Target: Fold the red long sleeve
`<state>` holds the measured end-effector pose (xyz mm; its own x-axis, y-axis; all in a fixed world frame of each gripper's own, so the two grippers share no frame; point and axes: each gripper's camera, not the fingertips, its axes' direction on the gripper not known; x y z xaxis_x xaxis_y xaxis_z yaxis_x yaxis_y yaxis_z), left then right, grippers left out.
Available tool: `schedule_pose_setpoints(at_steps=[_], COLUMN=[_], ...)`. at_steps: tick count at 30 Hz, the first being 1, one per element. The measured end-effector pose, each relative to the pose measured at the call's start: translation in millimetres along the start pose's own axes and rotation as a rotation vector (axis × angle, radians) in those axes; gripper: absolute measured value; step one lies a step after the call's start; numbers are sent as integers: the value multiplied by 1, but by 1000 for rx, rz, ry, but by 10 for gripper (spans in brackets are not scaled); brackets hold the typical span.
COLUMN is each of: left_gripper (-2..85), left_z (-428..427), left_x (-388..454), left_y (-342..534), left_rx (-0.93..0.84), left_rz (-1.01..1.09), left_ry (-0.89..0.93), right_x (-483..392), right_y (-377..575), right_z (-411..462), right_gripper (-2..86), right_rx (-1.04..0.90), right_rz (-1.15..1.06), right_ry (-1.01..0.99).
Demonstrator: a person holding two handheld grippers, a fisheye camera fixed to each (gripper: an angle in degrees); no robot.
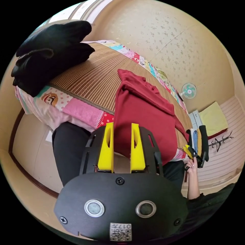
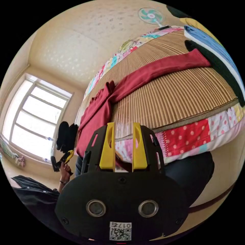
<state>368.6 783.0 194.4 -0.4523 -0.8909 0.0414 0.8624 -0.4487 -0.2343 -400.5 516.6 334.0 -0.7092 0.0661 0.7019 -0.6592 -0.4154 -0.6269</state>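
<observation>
Closest in, the left gripper [image 1: 122, 125] has its yellow jaws set apart with the hem of the red long sleeve [image 1: 145, 114] sitting between them. The cloth doesn't look pinched, so I'd call it open around the hem, not gripping. My guess is it's lined up to grab that bottom edge.

The right gripper [image 2: 123, 125] has a similar gap between its jaws and nothing in them. It's hovering just off the near edge of the bed [image 2: 194, 140], over the patchwork quilt border.

The shirt lies on the woven mat [image 1: 97, 76], with its hem hanging over the near edge. The body looks bunched and partly doubled, and one sleeve [image 2: 163, 67] stretches out straight across the mat toward a stack of folded clothes [image 2: 217, 48] at the far end. That sleeve probably needs folding in next.

A black pile [image 1: 51, 51] sits at the other end, out of the way. A fan [image 1: 189, 90] stands by the far wall.
</observation>
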Motion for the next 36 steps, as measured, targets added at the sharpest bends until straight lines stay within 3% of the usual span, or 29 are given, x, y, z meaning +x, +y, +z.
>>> schedule_pose_setpoints(at_steps=[5,9,13,15,18,20,22,26,31,36], left_gripper=[105,107,107,108,107,107,108,110,120,125], left_z=[30,52,37,26,11,4,3,8,8,6], left_x=[46,74,57,45,29,20,6,-7,-14,-23], left_y=[1,-1,-18,-21,-17,-12,-8,-2,-6,-45], left_rx=[-102,-143,-96,-80,-48,-24,-26,-30,-44,-11], left_rz=[129,188,127,111,113,107,64,16,10,36], left_ry=[67,67,75,87,32,-3,22,91,109,149], right_x=[78,88,81,39,-104,-232,-315,-433,-421,-393], right_y=[-96,-147,-183,-204,-226,-206,-174,-73,31,48], right_z=[-13,13,24,27,60,104,145,280,454,416], right_gripper=[121,100,52,42,36,35,35,40,56,68], right_rx=[194,150,271,321,421,480,477,261,-220,-138], right_rz=[303,451,560,437,25,-325,-529,-803,-848,-803], right_ry=[-133,83,174,311,559,527,441,247,358,267])
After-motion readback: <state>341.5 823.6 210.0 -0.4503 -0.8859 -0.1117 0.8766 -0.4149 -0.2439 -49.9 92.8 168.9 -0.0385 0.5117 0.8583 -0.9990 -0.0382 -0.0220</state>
